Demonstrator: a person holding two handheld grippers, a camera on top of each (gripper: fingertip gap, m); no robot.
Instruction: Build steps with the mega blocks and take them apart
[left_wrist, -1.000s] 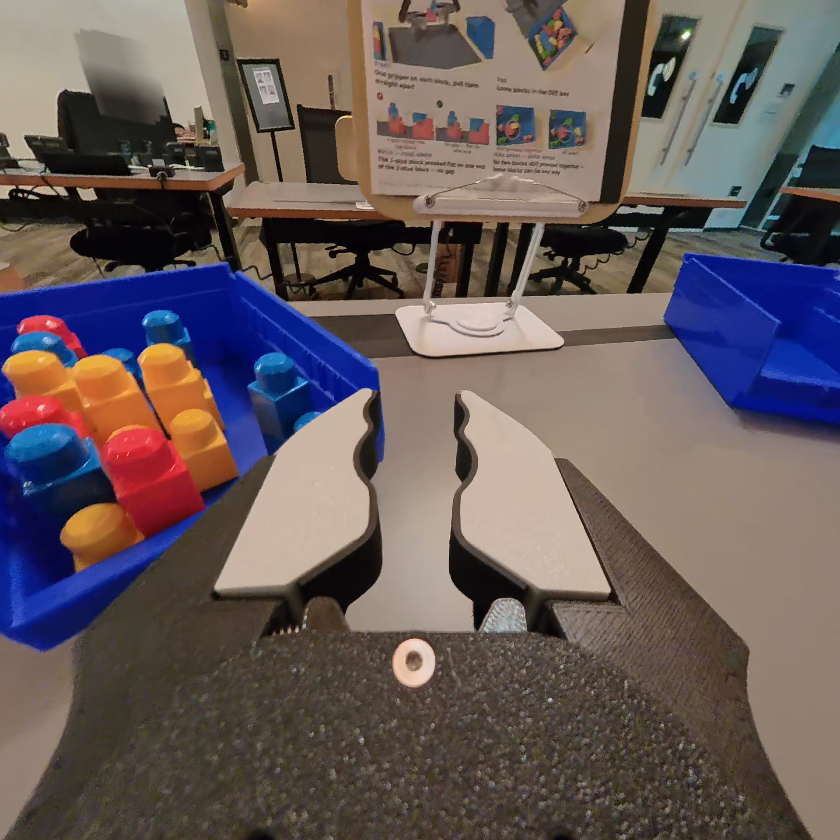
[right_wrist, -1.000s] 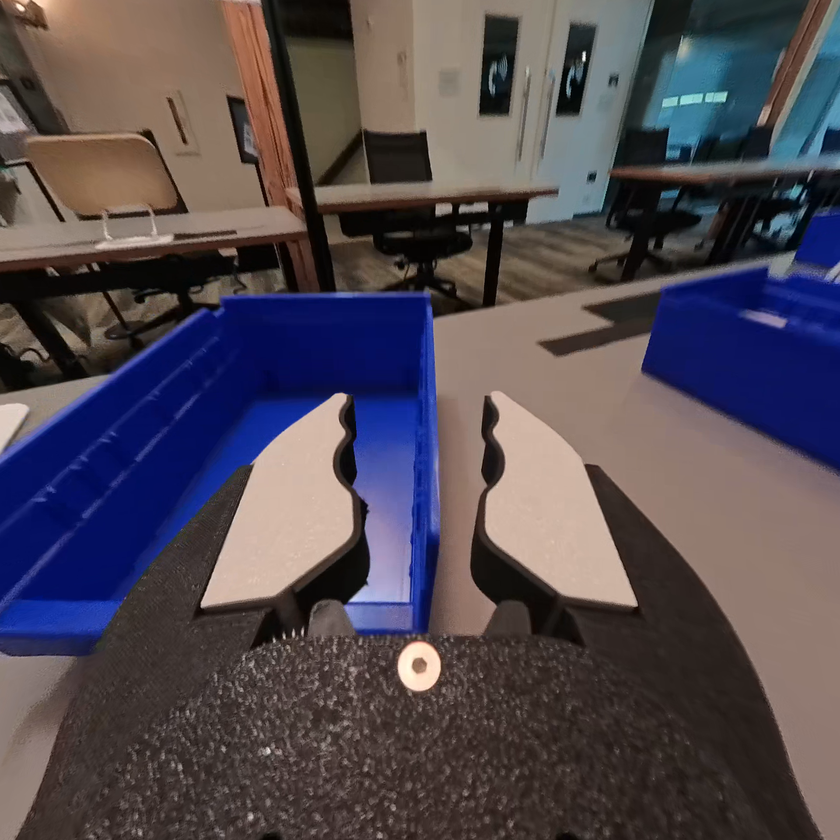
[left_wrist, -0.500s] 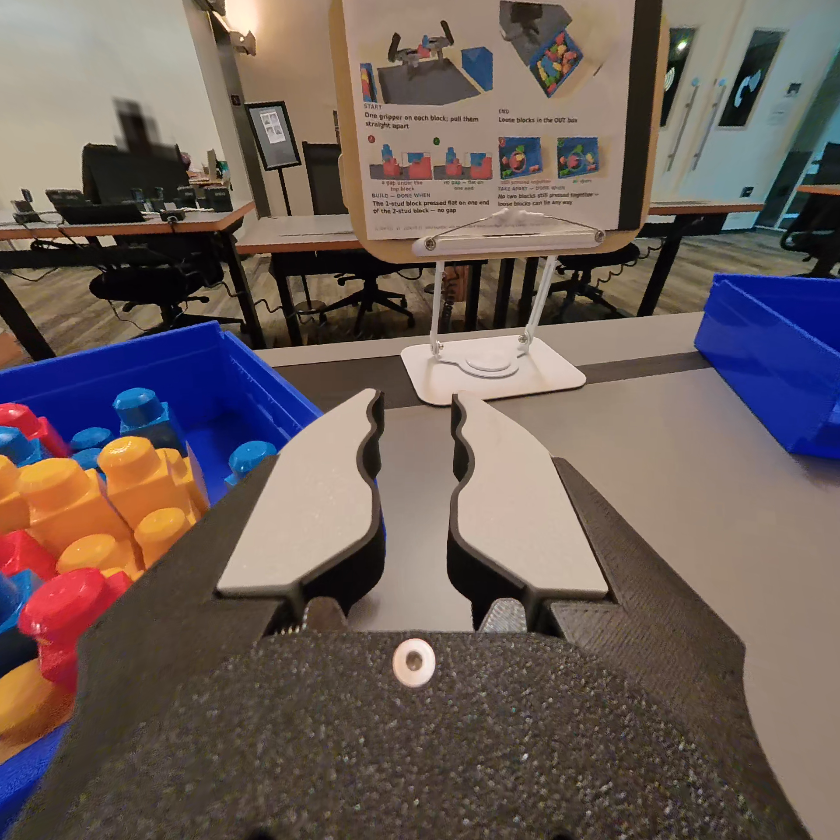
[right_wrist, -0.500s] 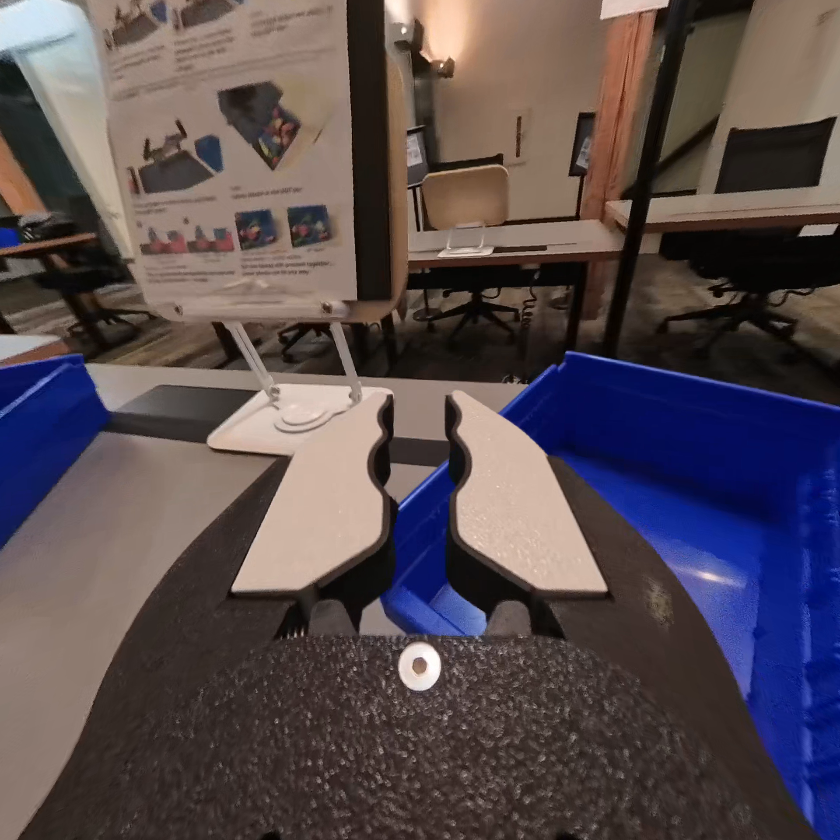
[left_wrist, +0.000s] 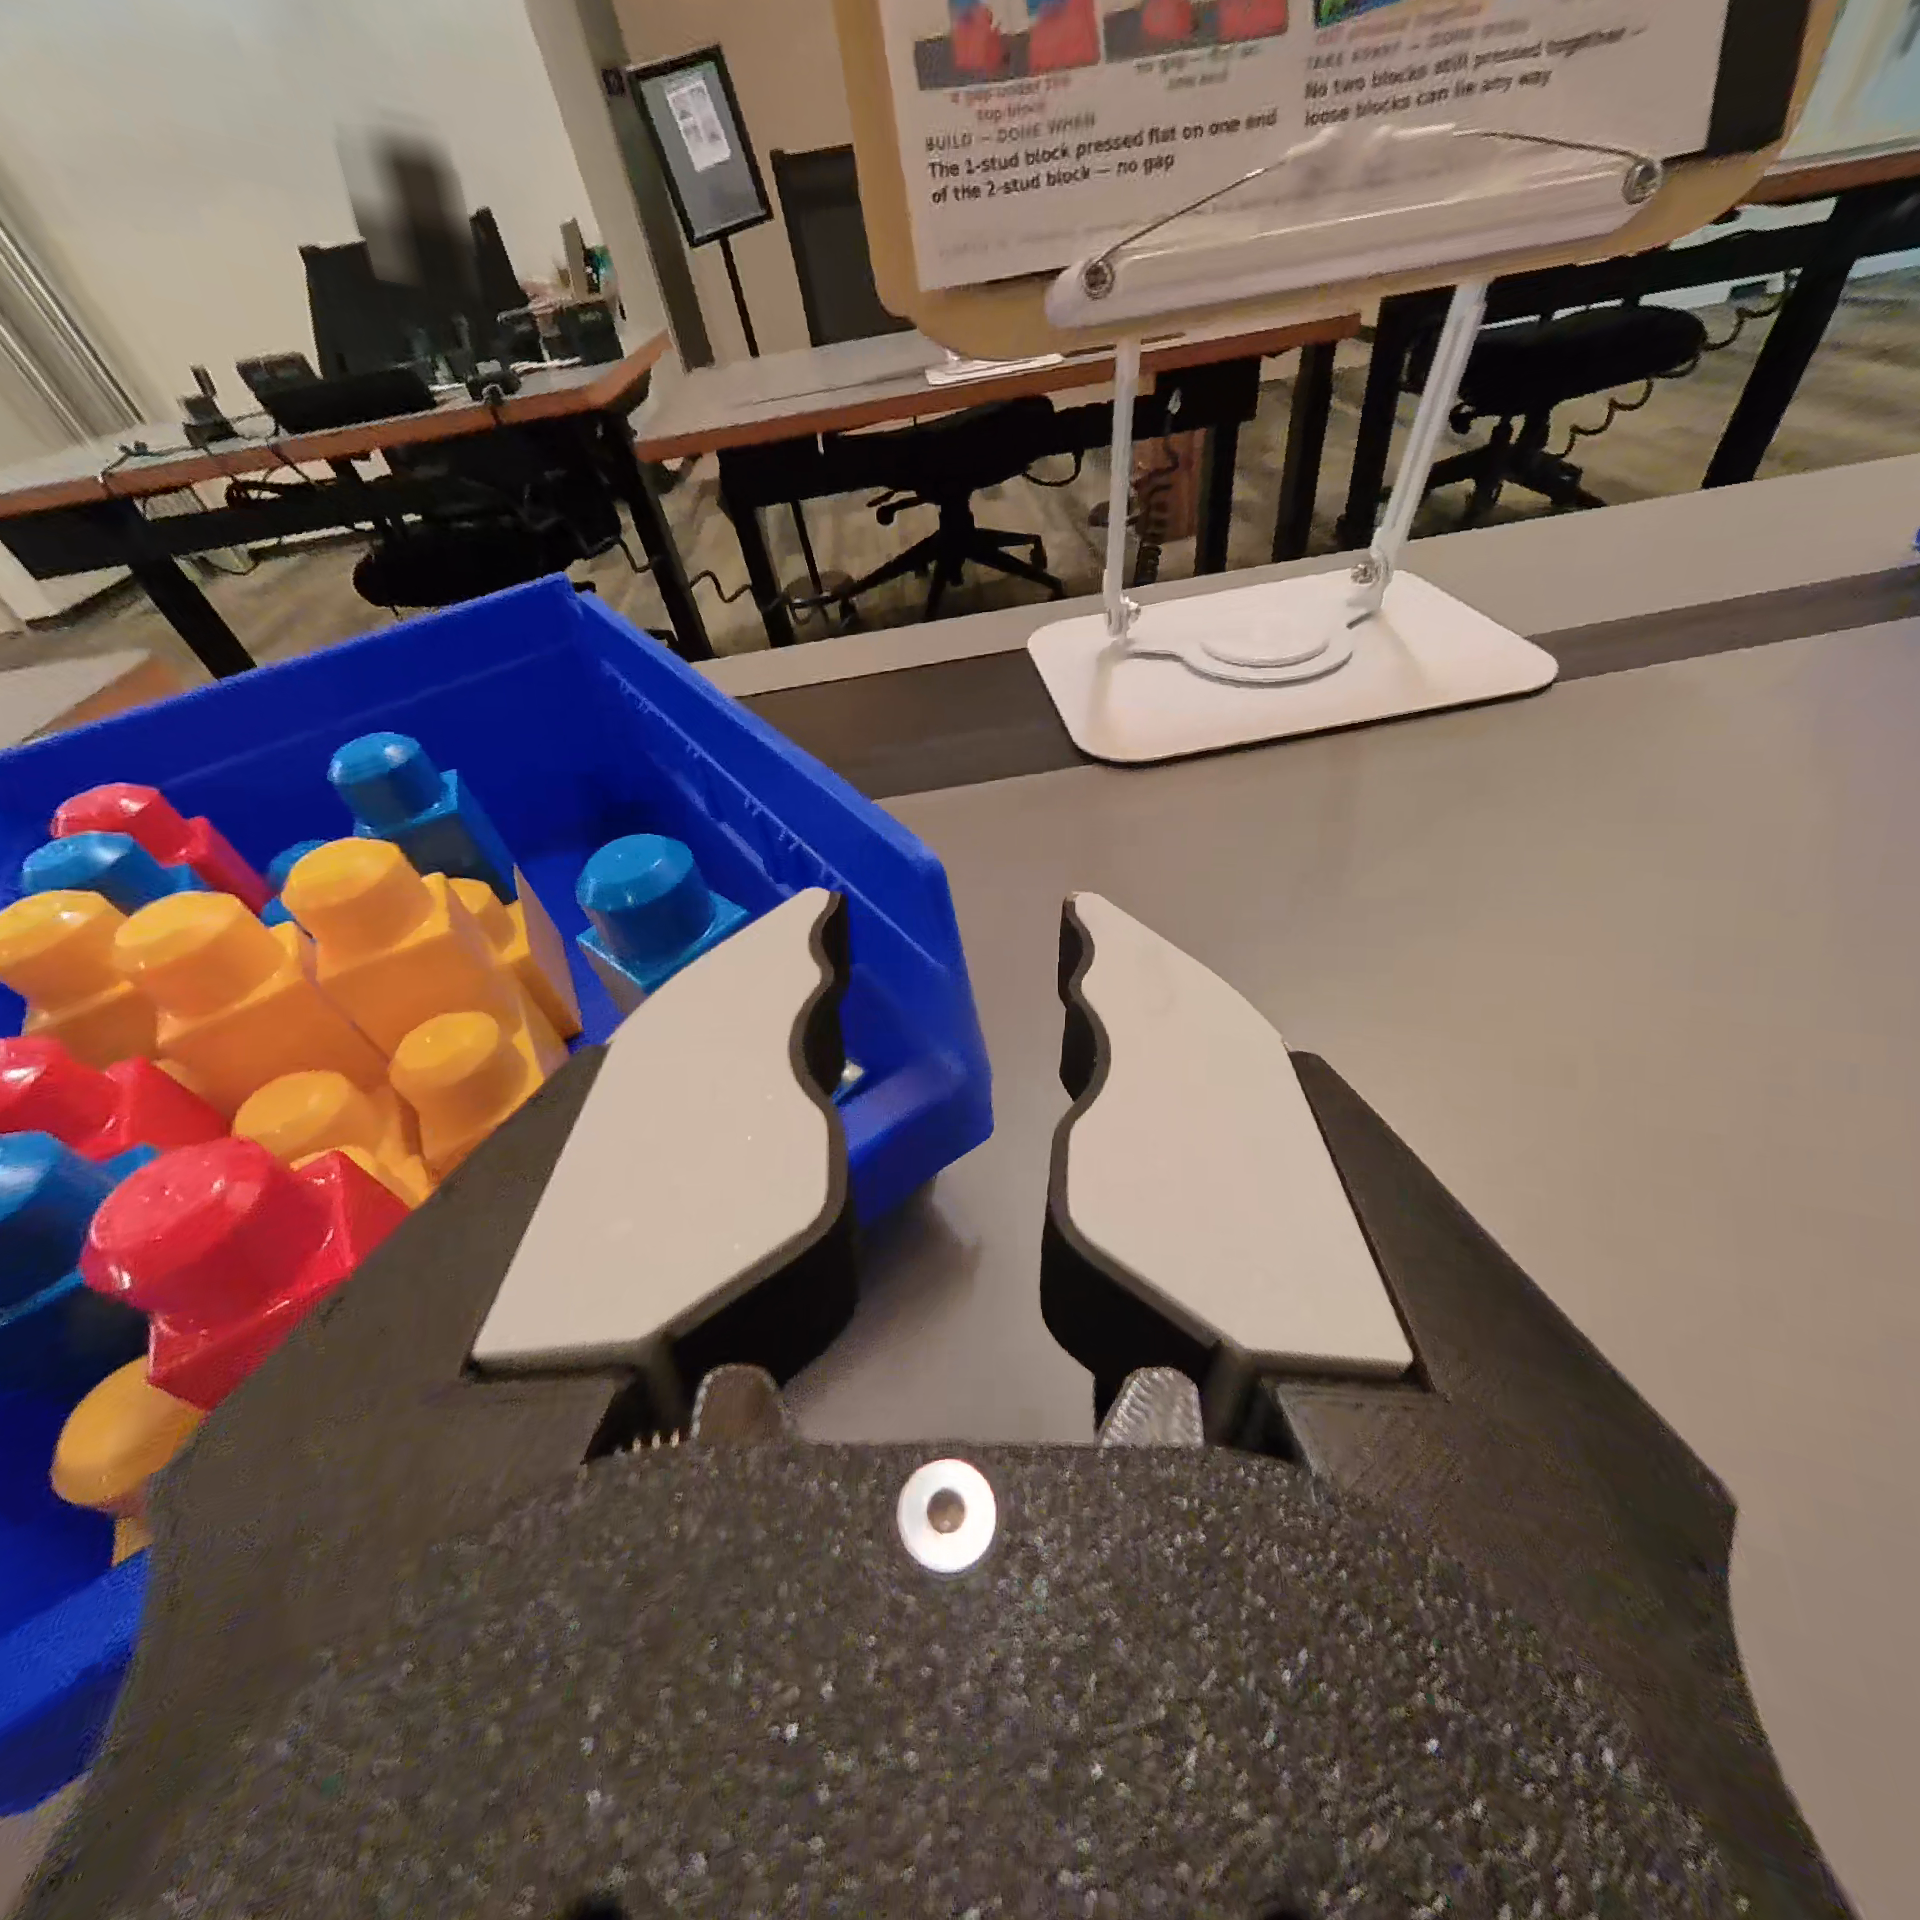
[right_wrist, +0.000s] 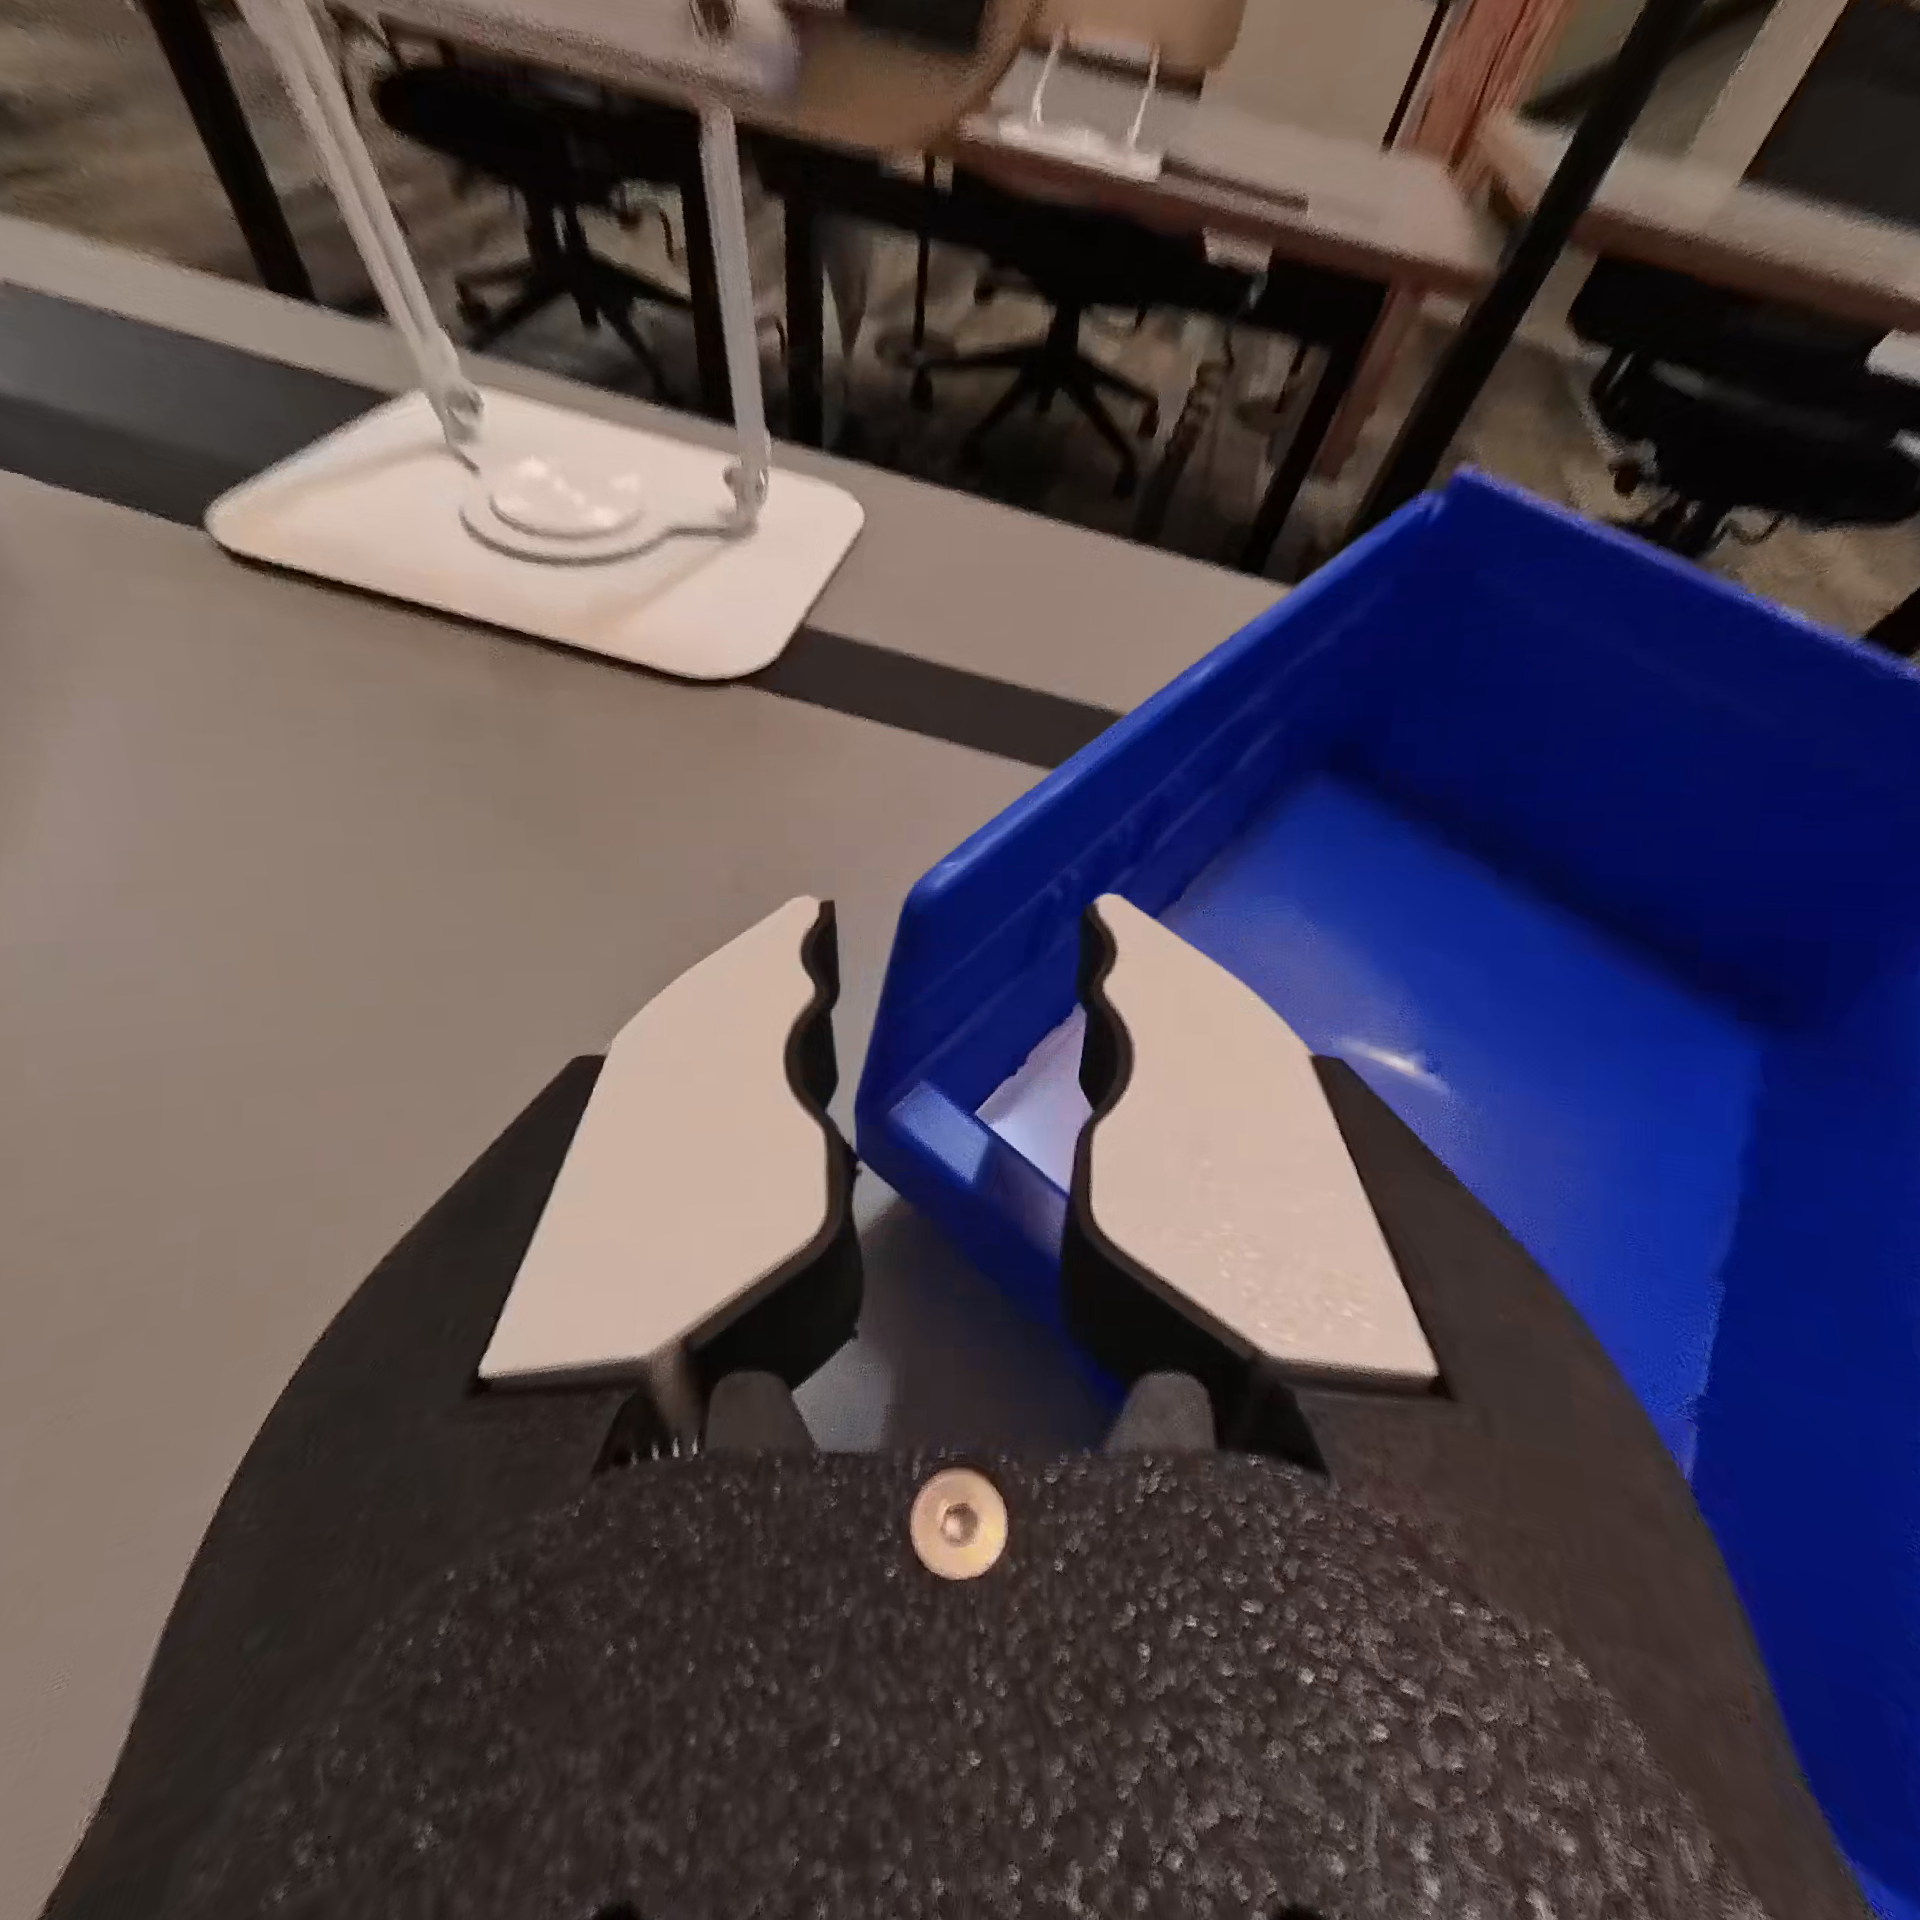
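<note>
In the left wrist view a blue bin (left_wrist: 727, 727) at the left holds several mega blocks: yellow ones (left_wrist: 343, 977), red ones (left_wrist: 218, 1247) and blue ones (left_wrist: 644, 914). My left gripper (left_wrist: 951, 914) is open and empty, just right of the bin's near right corner, above the grey table (left_wrist: 1455, 987). In the right wrist view my right gripper (right_wrist: 956, 920) is open and empty, straddling the near left corner of a second blue bin (right_wrist: 1143, 790). No blocks show in that bin.
A white stand base (left_wrist: 1288, 665) carrying an instruction board (left_wrist: 1299, 125) sits at the table's far edge; the base also shows in the right wrist view (right_wrist: 540, 530). A dark strip (left_wrist: 935, 717) runs across the table. Office desks and chairs stand beyond. Some 40 centimeters of space lies between my two pairs of fingers.
The left gripper tilted down, moved closer to the block bin and opened wider. The right gripper pitched down over the second bin's corner, and its jaws spread wider.
</note>
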